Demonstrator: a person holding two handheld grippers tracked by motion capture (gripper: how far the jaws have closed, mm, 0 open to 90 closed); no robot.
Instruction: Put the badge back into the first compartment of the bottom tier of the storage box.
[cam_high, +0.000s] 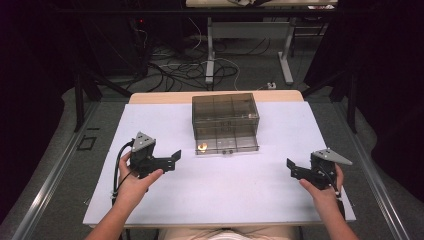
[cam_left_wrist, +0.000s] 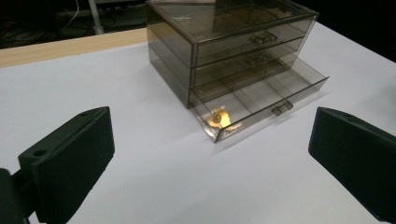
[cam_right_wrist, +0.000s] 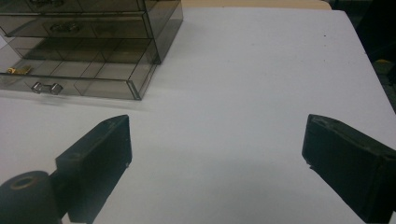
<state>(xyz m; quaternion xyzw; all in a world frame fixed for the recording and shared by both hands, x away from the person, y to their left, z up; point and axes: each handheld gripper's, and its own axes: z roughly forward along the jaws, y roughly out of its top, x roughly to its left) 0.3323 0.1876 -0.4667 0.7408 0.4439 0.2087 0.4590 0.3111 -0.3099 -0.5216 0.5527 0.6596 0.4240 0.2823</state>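
Observation:
A smoky clear three-drawer box (cam_high: 225, 112) (cam_left_wrist: 224, 42) (cam_right_wrist: 93, 28) stands at the middle back of the white mat. Its bottom drawer (cam_high: 227, 146) (cam_left_wrist: 261, 100) (cam_right_wrist: 84, 77) is pulled out. A small gold object (cam_high: 202, 147) (cam_left_wrist: 220, 117) (cam_right_wrist: 16, 70) lies in the drawer's left front compartment. My left gripper (cam_high: 172, 161) (cam_left_wrist: 210, 154) is open and empty, left of the drawer and aimed at it. My right gripper (cam_high: 292, 170) (cam_right_wrist: 215, 163) is open and empty over bare mat, to the right of the box.
The white mat (cam_high: 225, 190) covers a wooden table (cam_high: 150, 97). Each drawer has a small metal handle (cam_left_wrist: 282, 108) (cam_right_wrist: 44, 87). Behind the table are floor cables (cam_high: 170, 70) and the legs of another table (cam_high: 210, 55).

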